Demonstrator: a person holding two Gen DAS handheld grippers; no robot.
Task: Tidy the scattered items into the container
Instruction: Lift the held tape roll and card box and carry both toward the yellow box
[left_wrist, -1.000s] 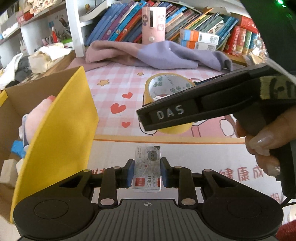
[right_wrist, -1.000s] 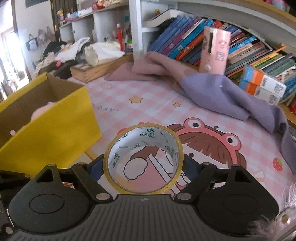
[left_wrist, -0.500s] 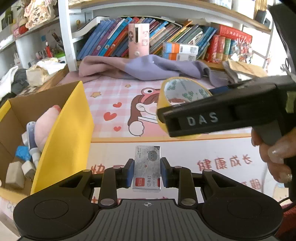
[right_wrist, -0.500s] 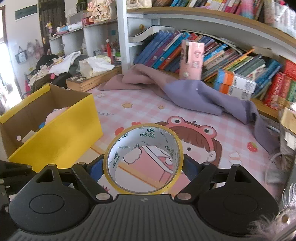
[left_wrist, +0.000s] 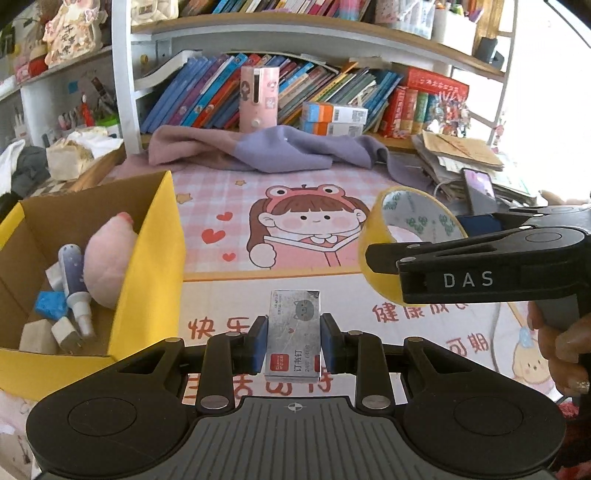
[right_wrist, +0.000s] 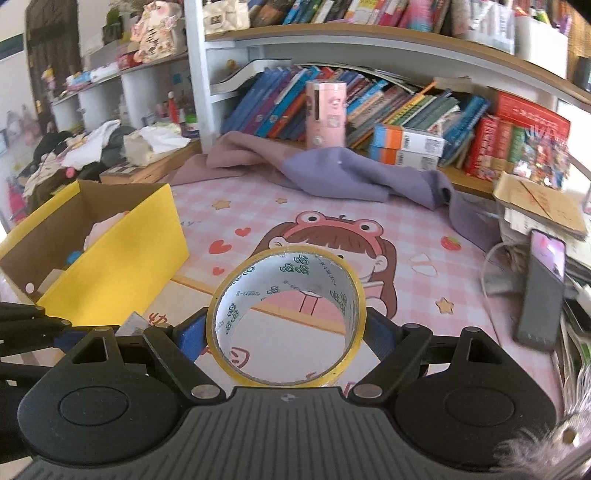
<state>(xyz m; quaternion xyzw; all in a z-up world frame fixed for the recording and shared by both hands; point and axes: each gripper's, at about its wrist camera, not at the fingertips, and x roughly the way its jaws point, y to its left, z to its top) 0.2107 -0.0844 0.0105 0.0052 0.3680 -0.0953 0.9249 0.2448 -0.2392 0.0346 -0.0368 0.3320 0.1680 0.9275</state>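
Observation:
My left gripper (left_wrist: 293, 341) is shut on a small silver staple box (left_wrist: 293, 332) and holds it above the desk mat, right of the yellow cardboard box (left_wrist: 151, 266). My right gripper (right_wrist: 286, 334) is shut on a yellow tape roll (right_wrist: 255, 365), held in the air; the roll also shows at the right of the left wrist view (left_wrist: 380, 273). The yellow box (right_wrist: 122, 258) lies to the left in the right wrist view. It holds a pink plush (left_wrist: 107, 258), a spray bottle (left_wrist: 74, 280) and small blocks.
A purple cloth (left_wrist: 269, 151) lies at the back of the pink cartoon mat (left_wrist: 295, 229), below a bookshelf (left_wrist: 332, 96) with a pink dispenser (left_wrist: 258, 99). A phone (right_wrist: 541, 291) and paper stacks (right_wrist: 543, 210) sit at the right. Clutter lies at the far left.
Both grippers have risen and pulled back with their loads. The right gripper with the tape has shifted right in the left wrist view. More of the box's inside shows.

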